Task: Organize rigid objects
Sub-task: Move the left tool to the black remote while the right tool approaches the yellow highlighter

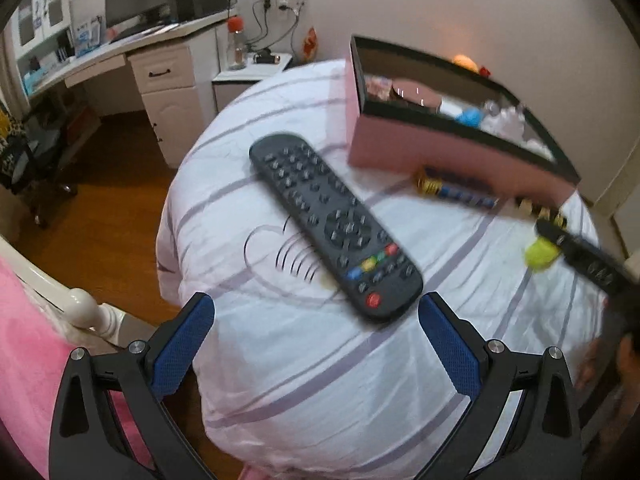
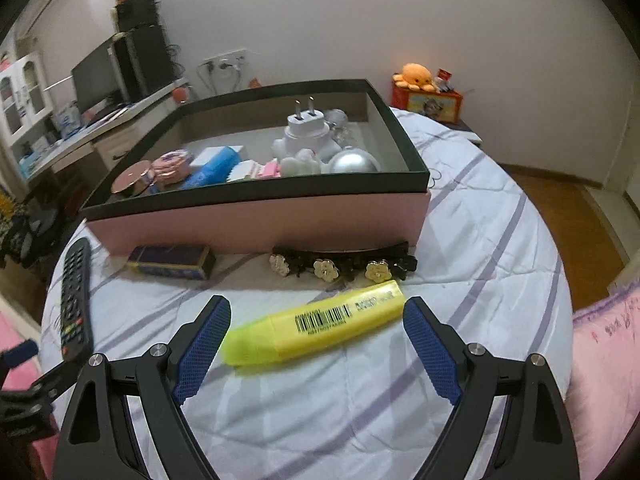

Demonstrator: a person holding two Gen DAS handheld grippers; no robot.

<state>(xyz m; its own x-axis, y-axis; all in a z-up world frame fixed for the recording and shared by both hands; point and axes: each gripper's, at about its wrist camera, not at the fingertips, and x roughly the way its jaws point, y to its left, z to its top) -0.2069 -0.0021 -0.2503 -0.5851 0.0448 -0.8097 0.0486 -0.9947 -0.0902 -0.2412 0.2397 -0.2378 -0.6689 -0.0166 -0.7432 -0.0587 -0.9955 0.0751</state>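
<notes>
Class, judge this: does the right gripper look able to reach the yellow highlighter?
Probably yes. The right gripper is open, the highlighter lies on the bedcover between its fingers, and nothing sits between them.

Matt black plastic remote [image 1: 334, 224], glossy yellow highlighter [image 2: 316, 324], wrinkled cloth bedsheet [image 1: 300, 360], possibly cardboard box [image 2: 260, 220]

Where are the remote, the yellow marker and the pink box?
remote [image 1: 334, 226], left wrist view, on its round button pad.
yellow marker [image 2: 316, 322], right wrist view, on its barcode.
pink box [image 2: 256, 220], right wrist view, on its front wall.
</notes>
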